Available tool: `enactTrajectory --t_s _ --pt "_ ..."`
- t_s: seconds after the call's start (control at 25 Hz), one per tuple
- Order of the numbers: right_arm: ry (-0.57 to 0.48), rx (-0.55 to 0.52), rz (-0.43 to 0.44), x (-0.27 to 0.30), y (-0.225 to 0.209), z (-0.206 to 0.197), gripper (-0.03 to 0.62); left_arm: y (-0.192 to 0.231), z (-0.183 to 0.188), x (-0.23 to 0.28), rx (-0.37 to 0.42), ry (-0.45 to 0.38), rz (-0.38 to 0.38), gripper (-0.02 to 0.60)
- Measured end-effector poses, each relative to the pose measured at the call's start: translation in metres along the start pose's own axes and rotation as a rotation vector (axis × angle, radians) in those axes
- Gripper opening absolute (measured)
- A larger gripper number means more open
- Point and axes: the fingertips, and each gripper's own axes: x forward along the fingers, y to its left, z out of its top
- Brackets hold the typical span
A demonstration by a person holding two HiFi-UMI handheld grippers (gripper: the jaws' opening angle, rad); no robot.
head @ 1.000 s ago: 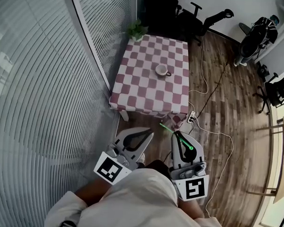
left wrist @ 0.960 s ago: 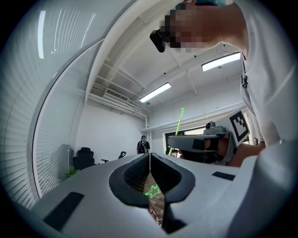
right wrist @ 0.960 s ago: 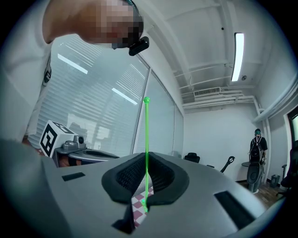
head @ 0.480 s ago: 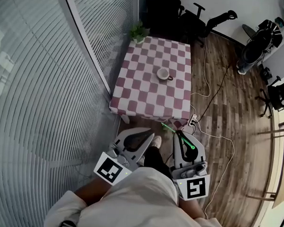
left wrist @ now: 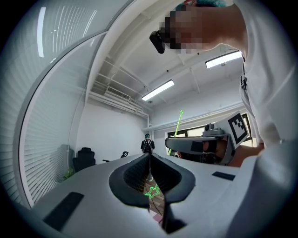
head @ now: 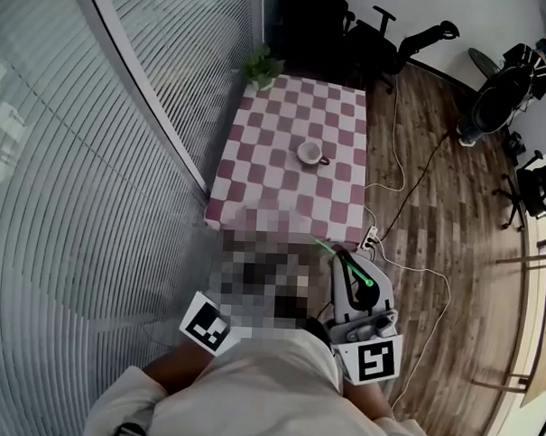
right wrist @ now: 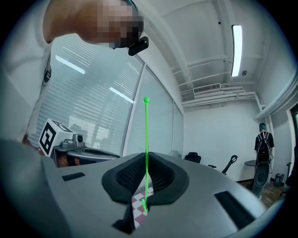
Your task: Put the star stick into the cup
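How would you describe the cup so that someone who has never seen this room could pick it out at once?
Find the small table with the red-and-white checked cloth, beside the long wall of blinds. The cup sits near its middle: pale, round, with a small handle. Nothing else shows on the cloth; the only neighbour is a leafy plant by the far corner.

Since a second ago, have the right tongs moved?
Yes. In the head view the right tongs, shut on the star stick, have come closer to the checkered table's near edge.
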Motion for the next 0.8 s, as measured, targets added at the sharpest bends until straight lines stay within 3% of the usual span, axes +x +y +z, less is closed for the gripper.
enactTrajectory --t_s 0.8 --pt "0.021 0.033 0.015 0.071 -0.108 -0.032 0.04 0.058 -0.019 0.113 -0.001 0.031 0.027 0.034"
